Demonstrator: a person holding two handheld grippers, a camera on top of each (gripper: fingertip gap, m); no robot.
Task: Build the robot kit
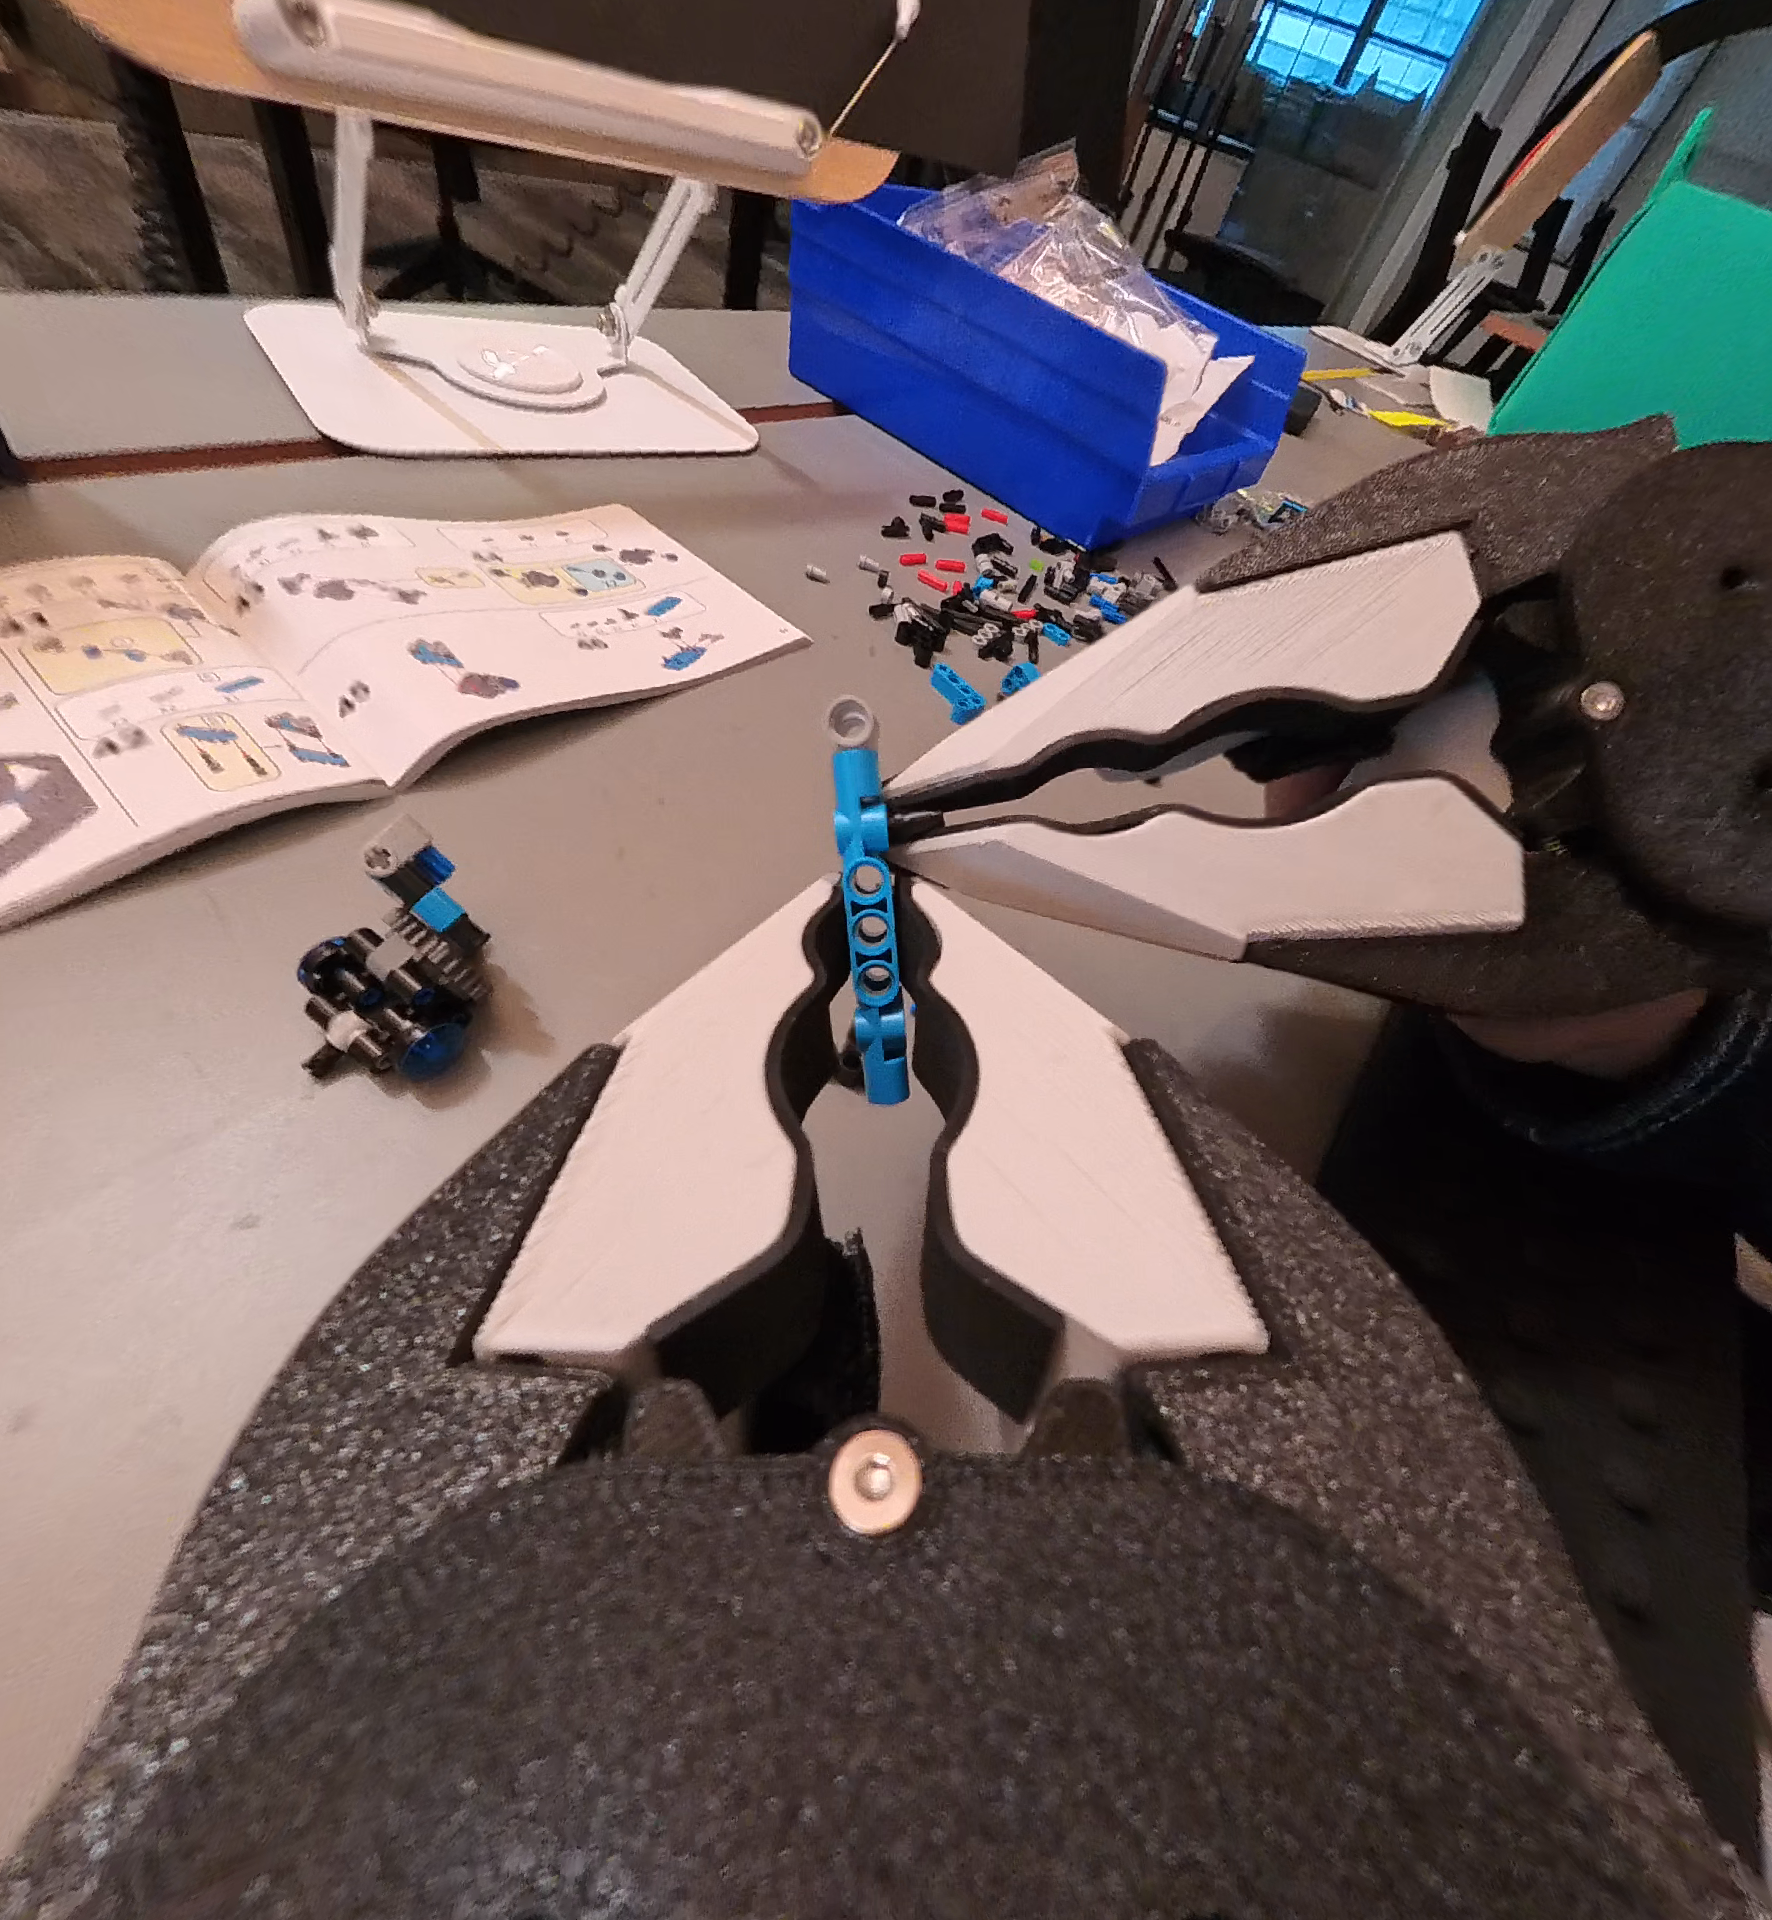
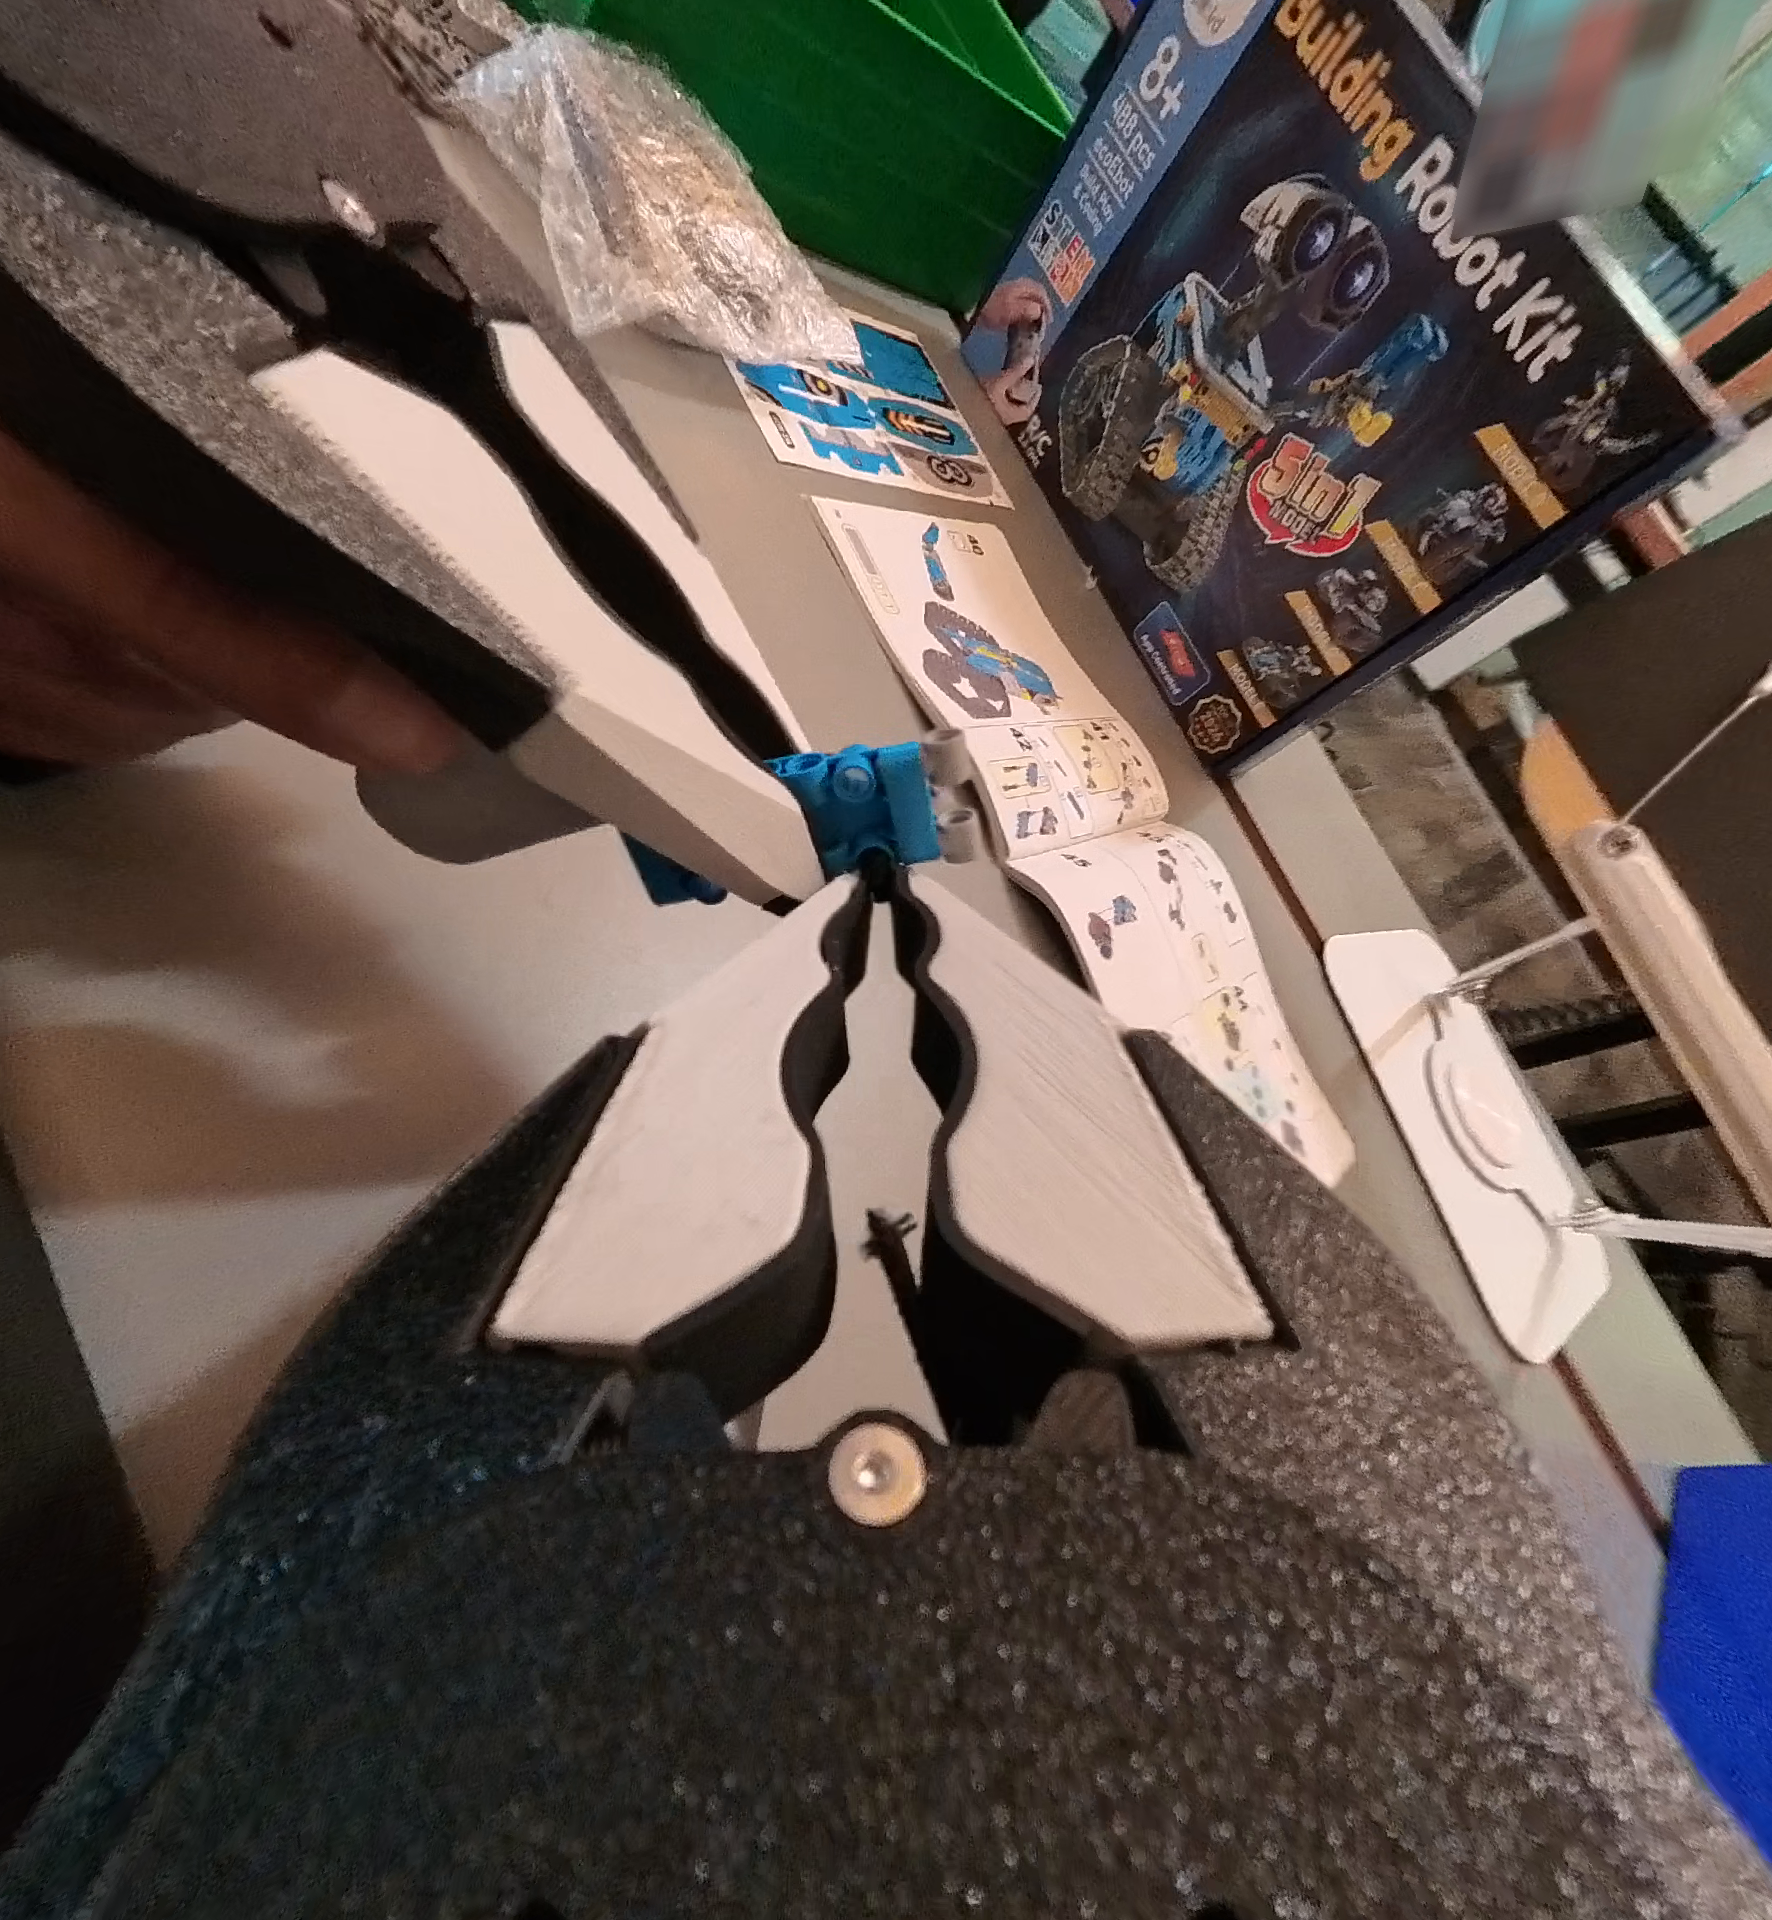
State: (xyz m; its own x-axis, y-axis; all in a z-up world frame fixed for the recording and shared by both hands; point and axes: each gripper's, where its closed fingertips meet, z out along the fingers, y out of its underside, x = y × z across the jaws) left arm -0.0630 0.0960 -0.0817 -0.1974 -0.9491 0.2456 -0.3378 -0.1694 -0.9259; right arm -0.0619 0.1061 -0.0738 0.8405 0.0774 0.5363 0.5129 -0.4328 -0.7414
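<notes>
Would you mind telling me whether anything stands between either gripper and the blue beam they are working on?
Nothing visible does. The left gripper is shut on the blue beam, held upright above the grey table, and the right gripper meets the same beam from the side, its jaws nearly closed on a small black part at it.

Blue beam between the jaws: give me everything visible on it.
The blue beam is a slim plastic building piece with a row of round holes along its face and a thicker connector end at the bottom. A small grey connector sits on its top end. It stands roughly upright above the table, not touching it. The left gripper clamps its middle; the right gripper comes in from the side, its jaws shut on a black pin at the beam's upper part.
</notes>
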